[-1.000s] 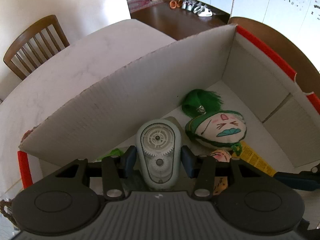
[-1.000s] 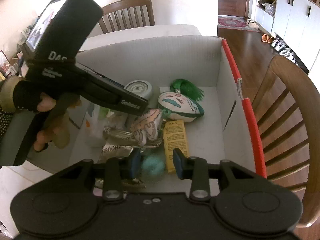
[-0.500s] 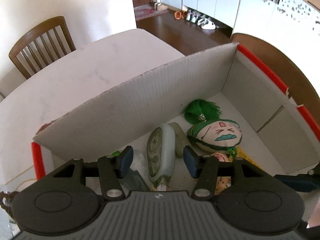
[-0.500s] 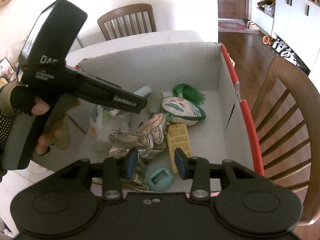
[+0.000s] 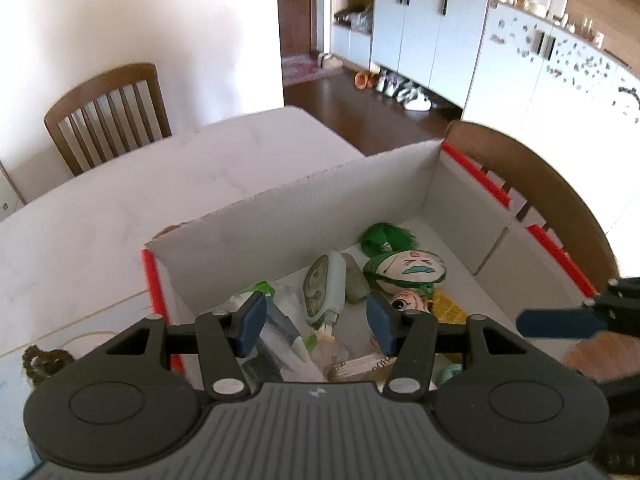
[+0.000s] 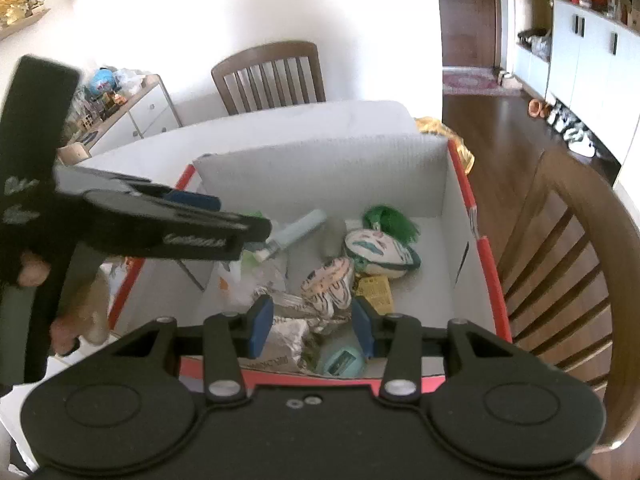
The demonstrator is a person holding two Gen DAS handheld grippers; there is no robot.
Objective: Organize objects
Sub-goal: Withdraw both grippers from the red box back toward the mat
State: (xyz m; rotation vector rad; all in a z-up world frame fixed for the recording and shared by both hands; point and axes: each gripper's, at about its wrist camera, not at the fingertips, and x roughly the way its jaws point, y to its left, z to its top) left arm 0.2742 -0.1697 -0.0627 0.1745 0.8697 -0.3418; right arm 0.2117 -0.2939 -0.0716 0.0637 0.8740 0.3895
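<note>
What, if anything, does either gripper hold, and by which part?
Nothing. The left gripper and right gripper are empty above the box; the right one's jaws are opening.

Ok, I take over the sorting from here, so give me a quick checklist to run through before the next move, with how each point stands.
1. Left gripper empty: ok, nothing between its pads, held above the box.
2. Right gripper empty: ok, jaws opening, nothing between them.
3. Pale green gear case in the cardboard box: ok, it lies on its side by the far wall.
4. Small teal item in the box: ok, at the near wall.
5. Face pouch with green tassel inside: ok.
6. More items waiting outside the box: cannot tell, little of the table shows.
</note>
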